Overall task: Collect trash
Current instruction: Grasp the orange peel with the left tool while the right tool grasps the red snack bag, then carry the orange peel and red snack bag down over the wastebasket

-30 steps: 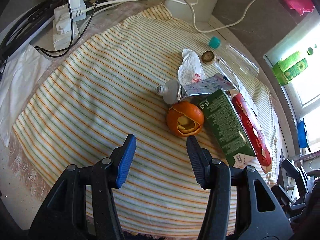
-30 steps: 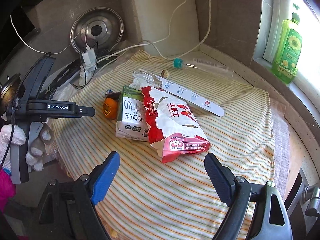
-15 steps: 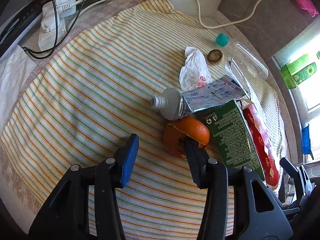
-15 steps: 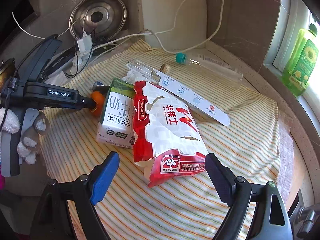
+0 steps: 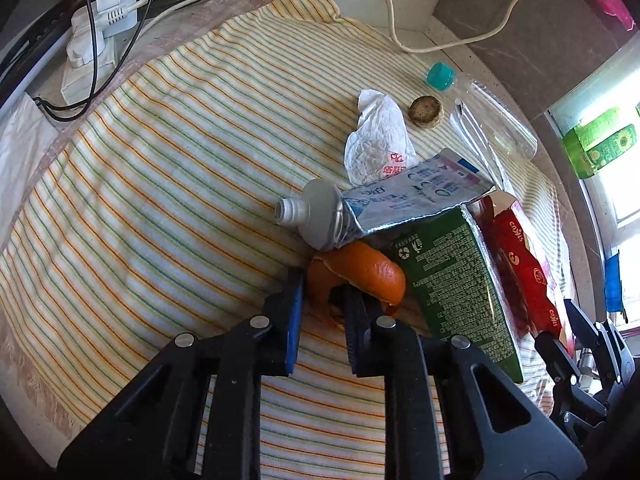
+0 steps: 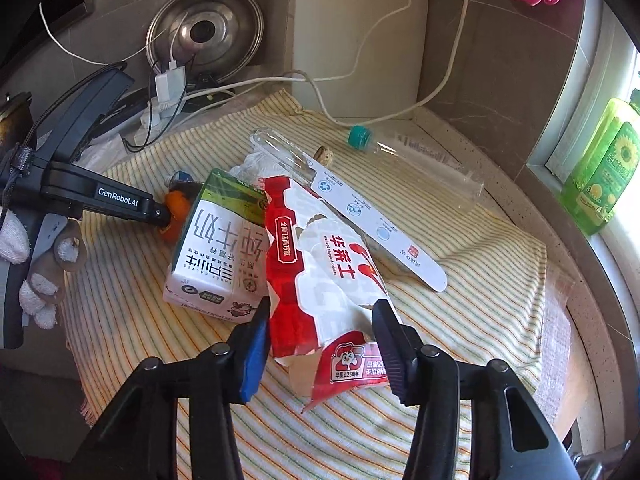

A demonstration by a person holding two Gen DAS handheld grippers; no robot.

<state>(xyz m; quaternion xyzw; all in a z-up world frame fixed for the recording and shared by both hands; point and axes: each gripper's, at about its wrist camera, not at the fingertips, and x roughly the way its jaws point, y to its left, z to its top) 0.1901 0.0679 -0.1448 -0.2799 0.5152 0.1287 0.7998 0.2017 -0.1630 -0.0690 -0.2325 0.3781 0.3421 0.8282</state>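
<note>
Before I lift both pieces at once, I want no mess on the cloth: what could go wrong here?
1. The left gripper is closing on a thin curl of orange peel; it may tear or slip out.
2. The toothpaste tube lies against the peel and the milk carton, so lifting could drag it.
3. The right gripper is closing on the limp red paper bag, which overlaps the carton and could tug it.

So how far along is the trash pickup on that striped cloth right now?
Nothing looks collected yet. In hand: the left gripper is closing on the orange peel, and the right gripper is closing around the red snack bag. Left lying on the striped cloth: milk carton, toothpaste tube, crumpled wrapper, cork and clear bottle.
</note>
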